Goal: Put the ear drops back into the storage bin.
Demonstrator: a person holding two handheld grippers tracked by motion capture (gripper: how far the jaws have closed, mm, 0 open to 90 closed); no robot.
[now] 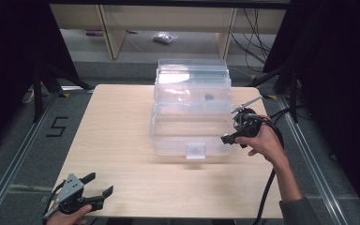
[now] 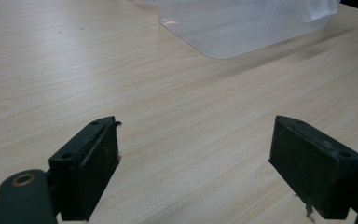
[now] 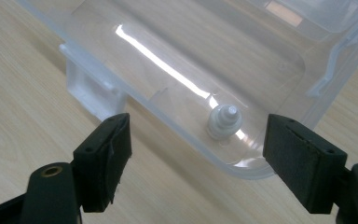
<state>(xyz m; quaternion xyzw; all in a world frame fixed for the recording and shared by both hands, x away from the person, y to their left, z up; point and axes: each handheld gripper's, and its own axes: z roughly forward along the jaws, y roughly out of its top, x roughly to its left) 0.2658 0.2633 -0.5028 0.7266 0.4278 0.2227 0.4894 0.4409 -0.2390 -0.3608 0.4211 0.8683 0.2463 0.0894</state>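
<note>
A clear plastic storage box [image 1: 190, 112] with stacked tiers stands in the middle of the wooden table [image 1: 117, 140]. It has a front latch tab [image 1: 195, 151], and a small dark item [image 1: 209, 97] shows through its upper tier. My right gripper [image 1: 238, 123] hovers at the box's front right corner, open. In the right gripper view its jaws [image 3: 198, 149] frame the box's rounded corner [image 3: 191, 56] and a small white knob [image 3: 223, 122], with the pads clear of both. My left gripper [image 1: 98, 184] rests at the table's near left edge, open over bare wood [image 2: 193, 154]. The box [image 2: 242, 23] lies farther off.
Black stand legs [image 1: 47, 79] flank the table on both sides. Pale shelving uprights [image 1: 110, 33] and a small plastic bag [image 1: 165, 37] lie on the floor beyond the far edge. A "5" mark [image 1: 56, 126] is on the floor at left. Cables [image 1: 267, 192] trail from my right gripper.
</note>
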